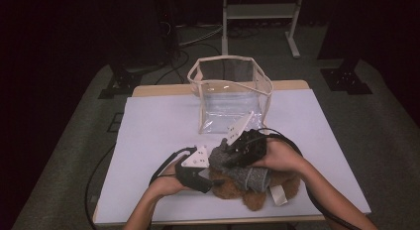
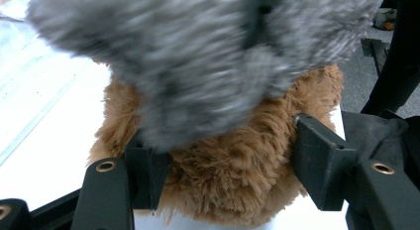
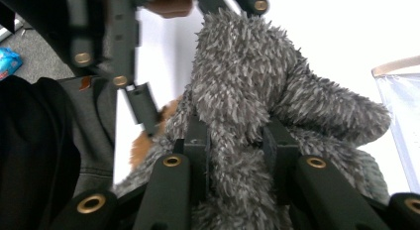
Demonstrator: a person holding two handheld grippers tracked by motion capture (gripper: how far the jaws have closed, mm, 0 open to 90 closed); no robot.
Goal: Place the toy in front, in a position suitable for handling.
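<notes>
The tabletop (image 1: 153,141) was covered by a pale white sheet, with a strip of bare wood showing along its far edge. A clear plastic bag (image 1: 230,91) with cream trim stood open near the far middle (its walls upright, its mouth upward). Near the front edge lay a brown plush toy (image 1: 257,198), resting directly on the sheet, with a grey plush toy (image 1: 247,176) lying on top of it. A white tag (image 1: 278,194) lay beside the brown fur.
</notes>
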